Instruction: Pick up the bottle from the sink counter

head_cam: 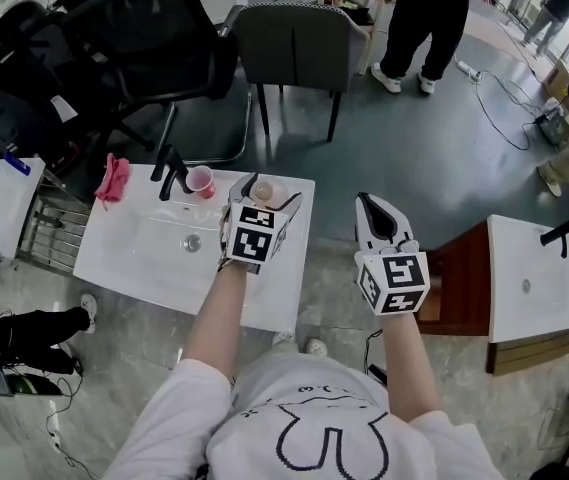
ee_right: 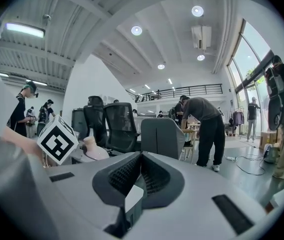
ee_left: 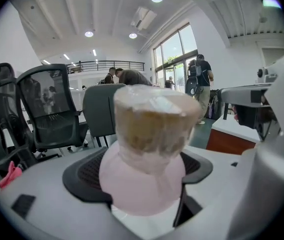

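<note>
Bottle is clamped in the left gripper. The jaws squeeze its round pink body from both sides, and the tan cap wrapped in clear film points up. The ribbed black pads bear on the body in the left gripper view. Head view puts the bottle over the right end of the white sink counter, right of the basin. Can't tell whether its base touches the top.

Right gripper is off the counter's right edge, over the floor. Its jaws are pressed together with nothing between them, and the right gripper view shows the same.

On the counter:
- black faucet at the back edge
- pink cup just right of the faucet
- pink cloth at the back left corner
- drain in the basin

Behind the counter are a black office chair and a grey chair. A person in dark clothes stands further back. A second white sink counter on a wooden base sits far right, well apart.
</note>
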`<action>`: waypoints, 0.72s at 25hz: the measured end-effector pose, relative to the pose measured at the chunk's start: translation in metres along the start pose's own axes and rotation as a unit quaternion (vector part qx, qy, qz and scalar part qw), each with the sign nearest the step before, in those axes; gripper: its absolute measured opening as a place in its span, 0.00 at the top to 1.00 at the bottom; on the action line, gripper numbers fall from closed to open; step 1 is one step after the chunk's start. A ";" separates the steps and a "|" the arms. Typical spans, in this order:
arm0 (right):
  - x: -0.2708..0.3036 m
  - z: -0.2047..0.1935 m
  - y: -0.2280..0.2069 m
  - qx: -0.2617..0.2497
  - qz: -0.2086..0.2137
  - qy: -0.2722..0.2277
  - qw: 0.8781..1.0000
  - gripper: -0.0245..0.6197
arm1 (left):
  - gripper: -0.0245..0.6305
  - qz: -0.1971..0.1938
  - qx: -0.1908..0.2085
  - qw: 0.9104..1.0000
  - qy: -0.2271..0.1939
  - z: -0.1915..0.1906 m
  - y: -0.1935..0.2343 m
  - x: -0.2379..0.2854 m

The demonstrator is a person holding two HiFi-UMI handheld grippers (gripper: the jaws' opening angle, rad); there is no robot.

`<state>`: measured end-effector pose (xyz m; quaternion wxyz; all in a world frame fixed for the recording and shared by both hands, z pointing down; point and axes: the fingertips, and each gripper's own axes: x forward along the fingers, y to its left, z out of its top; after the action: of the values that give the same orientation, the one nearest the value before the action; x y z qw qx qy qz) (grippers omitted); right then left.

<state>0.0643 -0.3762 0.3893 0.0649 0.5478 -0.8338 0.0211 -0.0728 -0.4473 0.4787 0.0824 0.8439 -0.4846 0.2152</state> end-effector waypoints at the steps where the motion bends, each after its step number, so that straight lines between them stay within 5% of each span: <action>1: -0.001 0.002 0.001 0.000 0.001 -0.003 1.000 0.92 | 0.34 0.003 0.000 1.000 -0.004 0.003 0.000 -0.004; 18: -0.013 0.044 0.002 -0.034 0.008 -0.046 0.998 0.92 | 0.34 0.066 0.008 0.989 -0.130 0.077 0.020 -0.080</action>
<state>0.0632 -0.3685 0.3439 0.0448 0.5386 -0.8407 -0.0323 -0.1030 -0.4218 0.3729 -0.0027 0.8313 -0.5444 0.1121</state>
